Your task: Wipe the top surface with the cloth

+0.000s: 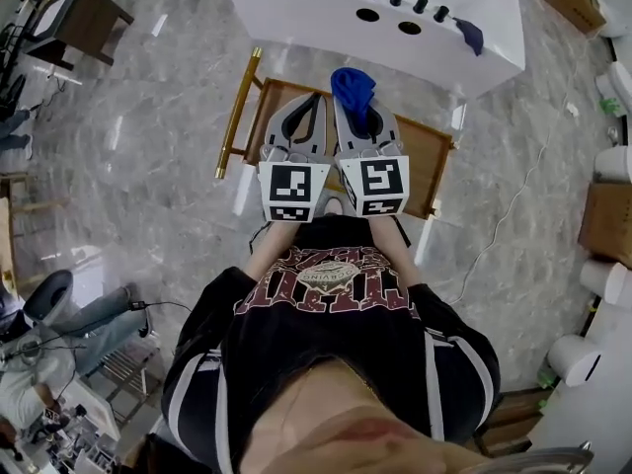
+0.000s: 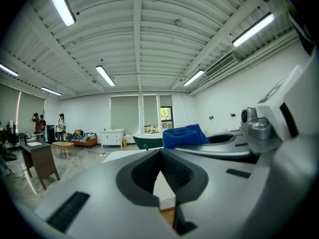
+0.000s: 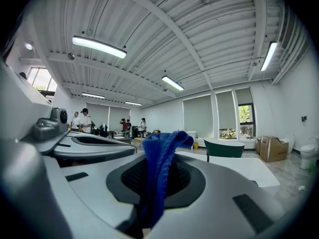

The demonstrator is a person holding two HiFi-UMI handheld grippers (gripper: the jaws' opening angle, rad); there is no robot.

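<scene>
Right hand-held gripper (image 1: 357, 112) clamps the cloth (image 1: 353, 85) — left hand-held gripper (image 1: 314, 102) seemingly closed, empty.

floor (image 1: 148, 166): grey marble; wooden table (image 1: 430, 151) stood at centre, white basin unit (image 1: 296, 13) at 12 o'clock.
white basin unit, top: dark cloth (image 1: 470, 36) laid at 1 o'clock.

- Cloth (image 3: 158, 168): blue textile with a coarse knitted weave, matt.
- Right gripper (image 1: 354, 105) and left gripper (image 1: 318, 99): grey moulded plastic shells, smooth and matt. The inner pads are black and finely ribbed.
- Desk (image 1: 427, 156): brown wood top, smooth, with a low sheen.
- Frame rail (image 1: 240, 112) of the desk: gold-coloured metal, shiny.
- White unit (image 1: 296, 13): smooth surface, slightly glossy.
- Floor (image 1: 148, 176): grey marble-pattern stone or tile, polished and reflective.
</scene>
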